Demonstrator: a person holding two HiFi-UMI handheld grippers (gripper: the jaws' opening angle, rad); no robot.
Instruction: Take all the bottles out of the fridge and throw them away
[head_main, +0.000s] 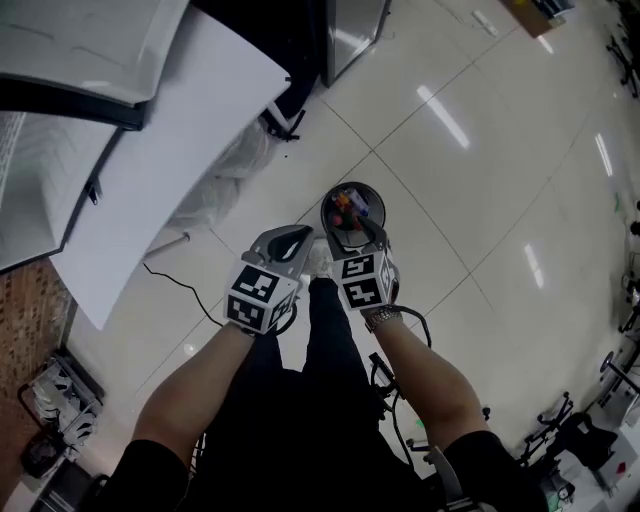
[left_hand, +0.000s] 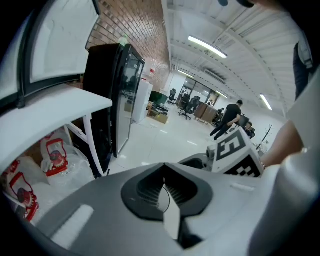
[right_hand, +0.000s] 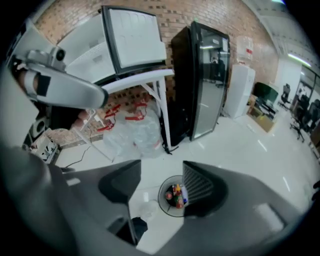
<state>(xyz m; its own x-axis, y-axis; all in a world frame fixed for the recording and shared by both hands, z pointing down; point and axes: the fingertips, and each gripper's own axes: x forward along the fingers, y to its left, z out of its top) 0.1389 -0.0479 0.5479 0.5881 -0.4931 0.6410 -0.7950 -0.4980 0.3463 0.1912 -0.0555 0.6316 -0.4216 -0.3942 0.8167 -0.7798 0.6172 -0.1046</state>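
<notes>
A round bin (head_main: 330, 215) stands on the pale floor just beyond my two grippers, and several colourful bottles (head_main: 350, 207) lie inside it. My right gripper (head_main: 356, 232) hangs over the bin. In the right gripper view its jaws (right_hand: 161, 181) stand open and empty, with the bin (right_hand: 164, 202) and its bottles (right_hand: 176, 195) far below between them. My left gripper (head_main: 299, 237) is beside it on the left. Its pads meet with nothing between them in the left gripper view (left_hand: 164, 176). The black glass-door fridge (right_hand: 205, 75) stands by the brick wall, door closed.
A white folding table (head_main: 170, 150) fills the upper left, with clear plastic bags (right_hand: 132, 130) under it. A black cable (head_main: 180, 285) trails on the floor. A white water dispenser (right_hand: 239, 90) stands past the fridge. A person (left_hand: 227, 120) walks among office chairs far off.
</notes>
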